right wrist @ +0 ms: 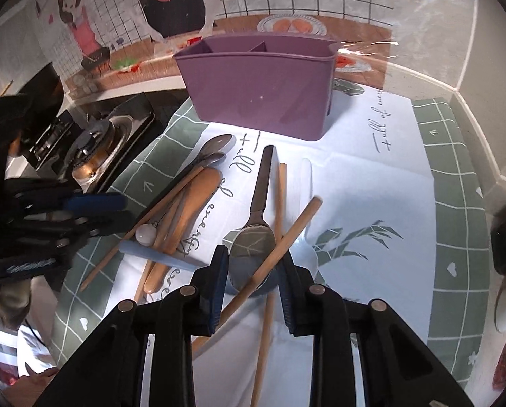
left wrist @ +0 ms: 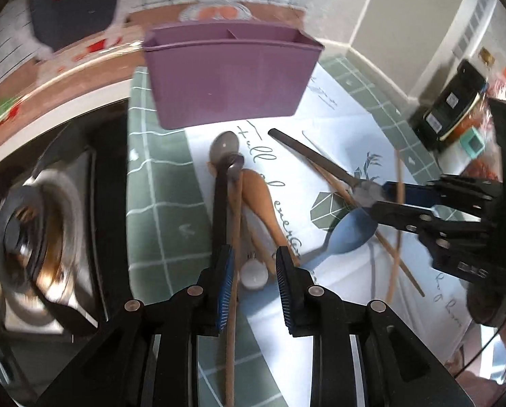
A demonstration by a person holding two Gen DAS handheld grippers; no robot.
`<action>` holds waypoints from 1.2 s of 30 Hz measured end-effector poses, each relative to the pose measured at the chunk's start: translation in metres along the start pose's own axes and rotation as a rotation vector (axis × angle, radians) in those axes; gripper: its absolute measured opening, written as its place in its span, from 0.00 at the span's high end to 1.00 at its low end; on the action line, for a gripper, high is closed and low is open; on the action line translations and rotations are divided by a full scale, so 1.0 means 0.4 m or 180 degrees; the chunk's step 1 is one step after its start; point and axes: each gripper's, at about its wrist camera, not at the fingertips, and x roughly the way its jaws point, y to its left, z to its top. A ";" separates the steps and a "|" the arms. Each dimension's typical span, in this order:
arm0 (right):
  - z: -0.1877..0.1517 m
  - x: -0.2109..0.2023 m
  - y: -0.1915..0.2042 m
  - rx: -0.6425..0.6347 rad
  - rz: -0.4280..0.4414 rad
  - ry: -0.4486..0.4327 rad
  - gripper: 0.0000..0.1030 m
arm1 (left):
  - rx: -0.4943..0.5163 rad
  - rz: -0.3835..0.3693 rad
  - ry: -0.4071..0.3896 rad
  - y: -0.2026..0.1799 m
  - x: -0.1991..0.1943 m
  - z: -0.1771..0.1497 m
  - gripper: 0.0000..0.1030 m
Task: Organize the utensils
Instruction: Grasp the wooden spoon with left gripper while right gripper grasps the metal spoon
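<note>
A purple divided utensil holder stands at the back of a printed cloth; it also shows in the right wrist view. Loose utensils lie in front of it. My left gripper is open over a wooden chopstick, a wooden spoon, a black-handled metal spoon and a small white ball. My right gripper is open around the bowl of a black-handled metal spoon, which a wooden chopstick crosses. A blue spoon lies beneath.
A gas stove burner sits left of the cloth. A dark box and small packets stand at the right by the wall. A white spoon lies on the cloth. The wall decal is behind the holder.
</note>
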 end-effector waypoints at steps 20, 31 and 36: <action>-0.096 -0.002 -0.013 0.0082 0.0135 0.0117 0.75 | -0.0208 -0.0098 0.0395 -0.021 0.135 0.082 0.68; -0.101 -0.005 -0.015 0.0116 0.0261 0.0082 0.75 | -0.0330 0.0382 0.0444 -0.063 0.207 0.153 0.61; -0.101 -0.013 -0.006 0.0035 0.0278 0.0044 0.73 | -0.0322 0.0365 0.0212 -0.066 0.179 0.113 0.72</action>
